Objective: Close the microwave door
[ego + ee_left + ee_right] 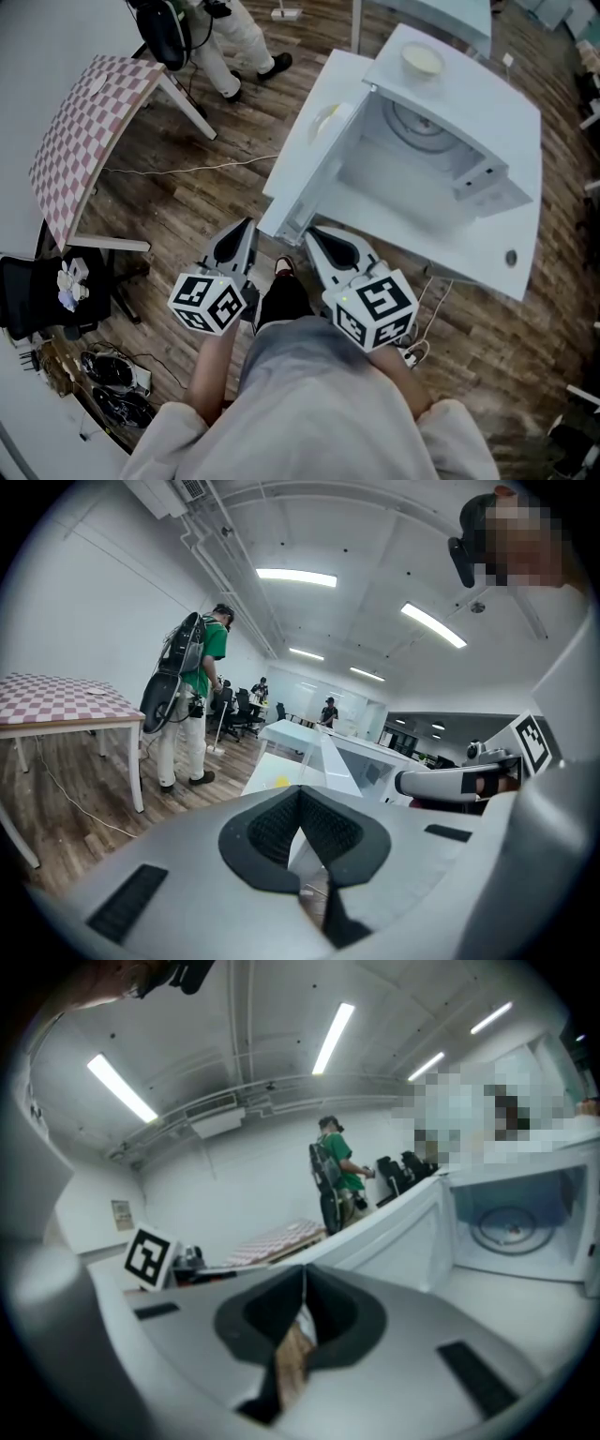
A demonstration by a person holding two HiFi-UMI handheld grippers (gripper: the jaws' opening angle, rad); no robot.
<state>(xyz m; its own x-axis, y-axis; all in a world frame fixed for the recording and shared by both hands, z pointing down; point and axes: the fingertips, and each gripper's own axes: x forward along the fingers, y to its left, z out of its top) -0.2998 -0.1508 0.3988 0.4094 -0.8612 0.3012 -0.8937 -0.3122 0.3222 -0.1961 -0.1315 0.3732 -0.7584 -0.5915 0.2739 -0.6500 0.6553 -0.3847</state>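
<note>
Microwave (450, 141) sat on the white tabletop (483, 251) with its cavity open to the room. Its door (305, 155) was swung wide, so the free edge pointed back at the person. By my reading, closing had not begun and this was the approach.

Left gripper (246, 228) hung just beside the door's free edge on the outer face. Right gripper (315, 234) hung just beside the same edge on the inner face, the side toward the cavity. I could not tell whether either one touched the door. Both pairs of fingers were clenched tip to tip, with nothing caught between them.

Next, I judged, the left gripper would need to press its clenched fingers flat against the outer face near the free edge. It would then sweep the door round toward the cavity until the latch caught. First, though, the right gripper would have to draw clear of the door's path.
</note>
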